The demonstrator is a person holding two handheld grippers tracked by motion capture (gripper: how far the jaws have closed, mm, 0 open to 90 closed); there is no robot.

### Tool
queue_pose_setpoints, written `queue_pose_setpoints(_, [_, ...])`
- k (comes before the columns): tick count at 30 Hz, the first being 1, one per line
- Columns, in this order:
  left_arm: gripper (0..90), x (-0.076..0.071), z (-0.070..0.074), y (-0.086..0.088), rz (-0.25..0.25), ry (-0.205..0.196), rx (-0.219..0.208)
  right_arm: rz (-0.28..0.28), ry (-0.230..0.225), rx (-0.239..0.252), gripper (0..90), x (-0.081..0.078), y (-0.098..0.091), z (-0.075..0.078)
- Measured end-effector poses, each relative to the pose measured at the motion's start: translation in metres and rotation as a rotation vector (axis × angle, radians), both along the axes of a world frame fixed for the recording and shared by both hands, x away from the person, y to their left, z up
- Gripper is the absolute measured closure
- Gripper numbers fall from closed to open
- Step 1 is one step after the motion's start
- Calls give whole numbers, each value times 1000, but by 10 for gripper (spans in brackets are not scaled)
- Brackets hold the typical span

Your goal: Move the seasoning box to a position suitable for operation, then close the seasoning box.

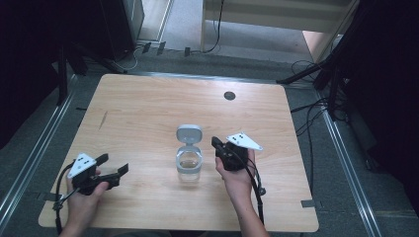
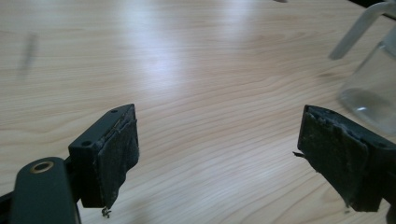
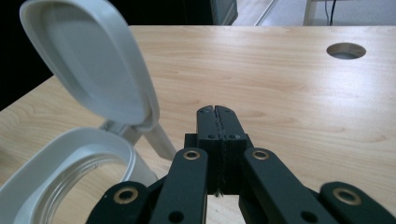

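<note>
Lid's up, jar's open, and we're hands off

We've got the clear glass jar with the grey hinged lid (image 1: 189,160) sitting mid-table on the light wooden table (image 1: 143,108), lid flipped right back, so the opening part looks done to us. Our left gripper (image 1: 114,170) sits well off to the jar's left with its jaws spread wide and nothing between them; our right gripper (image 1: 217,145) is just beside the jar, jaws pressed together, empty. Nothing inside that we can see, so filling or closing is probably what's left.
</note>
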State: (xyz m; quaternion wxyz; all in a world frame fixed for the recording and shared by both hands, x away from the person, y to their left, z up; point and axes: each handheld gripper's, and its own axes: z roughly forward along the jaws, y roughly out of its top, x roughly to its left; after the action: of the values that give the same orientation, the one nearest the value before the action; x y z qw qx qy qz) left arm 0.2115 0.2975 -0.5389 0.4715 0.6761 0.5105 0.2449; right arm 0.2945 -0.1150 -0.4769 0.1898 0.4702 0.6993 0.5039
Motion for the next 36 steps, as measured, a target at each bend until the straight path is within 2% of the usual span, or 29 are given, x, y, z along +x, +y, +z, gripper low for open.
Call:
queue_pose_setpoints(2, [126, -2, -2, 14, 25, 12, -39, 3, -7, 0, 900, 5, -1, 6])
queue_pose_setpoints(4, [127, -3, -5, 24, 80, -3, -62, -2, -10, 2, 900, 7, -1, 8])
queue_pose_setpoints(5, [132, -2, -5, 26, 103, -8, -82, -2, -16, 3, 900, 9, -1, 9])
queue_pose_setpoints(7, [133, -2, -7, 25, 120, -25, -91, -3, -18, 3, 900, 13, -1, 13])
queue_pose_setpoints(11, [133, -2, -8, 25, 105, -34, -104, 10, -25, -8, 900, 23, 3, 20])
queue_pose_setpoints(14, [134, 1, -10, 26, 106, -12, -127, 14, -24, -11, 900, 27, 5, 22])
queue_pose_setpoints(21, [136, 3, -10, 22, 92, -6, -94, 43, -34, -21, 900, 38, 15, 38])
queue_pose_setpoints(25, [136, 3, -10, 20, 89, -5, -75, 46, -30, 8, 900, 43, 19, 44])
queue_pose_setpoints(28, [137, 3, -10, 20, 88, -10, -77, 55, -32, 14, 900, 47, 21, 46])
queue_pose_setpoints(31, [137, 3, -11, 21, 90, -10, -83, 62, -21, 40, 900, 48, 23, 46])
queue_pose_setpoints(36, [136, 3, -11, 21, 90, -9, -84, 106, -25, 29, 900, 42, 27, 47])
